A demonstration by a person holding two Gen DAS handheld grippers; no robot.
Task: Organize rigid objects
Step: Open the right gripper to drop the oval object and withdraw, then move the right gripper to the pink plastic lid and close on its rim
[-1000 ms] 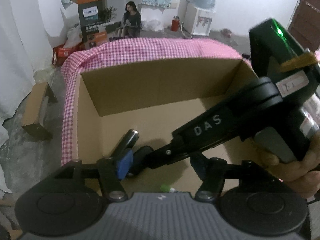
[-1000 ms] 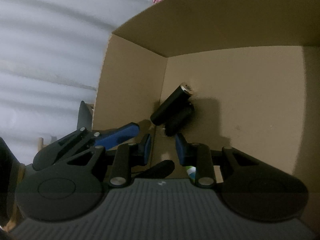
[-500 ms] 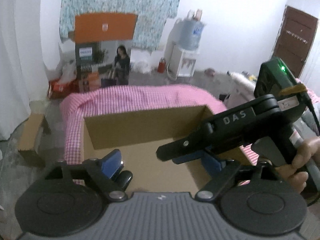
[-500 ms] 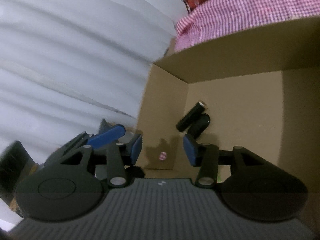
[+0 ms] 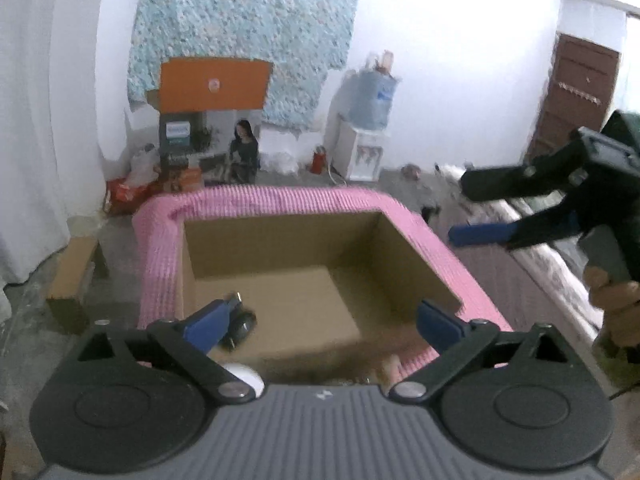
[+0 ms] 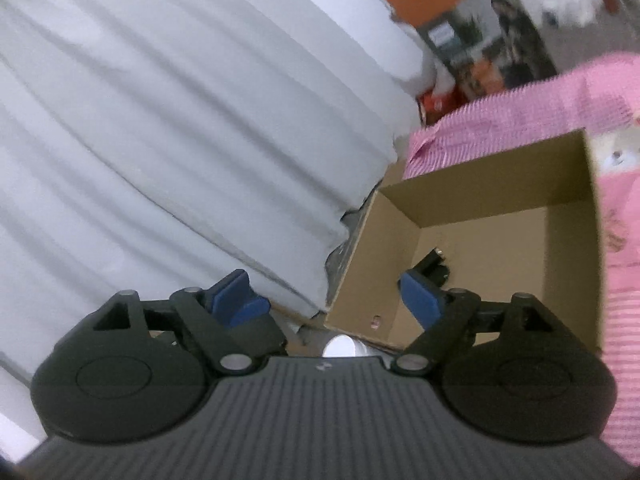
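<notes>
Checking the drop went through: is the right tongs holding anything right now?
No, the right tongs are opening with nothing between them; the black cylinders lie in the cardboard box.

Left wrist view: mounted behind the left gripper (image 5: 324,322), looking forward and downward from above the near edge of the cardboard box (image 5: 280,240), with the room's far wall and the brown door (image 5: 576,100) beyond. The right gripper (image 5: 468,212) shows at its right edge. Right wrist view: mounted behind the right gripper (image 6: 332,300), frame rolled, facing a white curtain (image 6: 160,120), nearer the box's (image 6: 500,200) left outer corner. Both views share the box interior, the dark cylinders (image 5: 240,320) (image 6: 434,266) on its floor, and the pink checked cloth (image 5: 280,196) (image 6: 500,108).
</notes>
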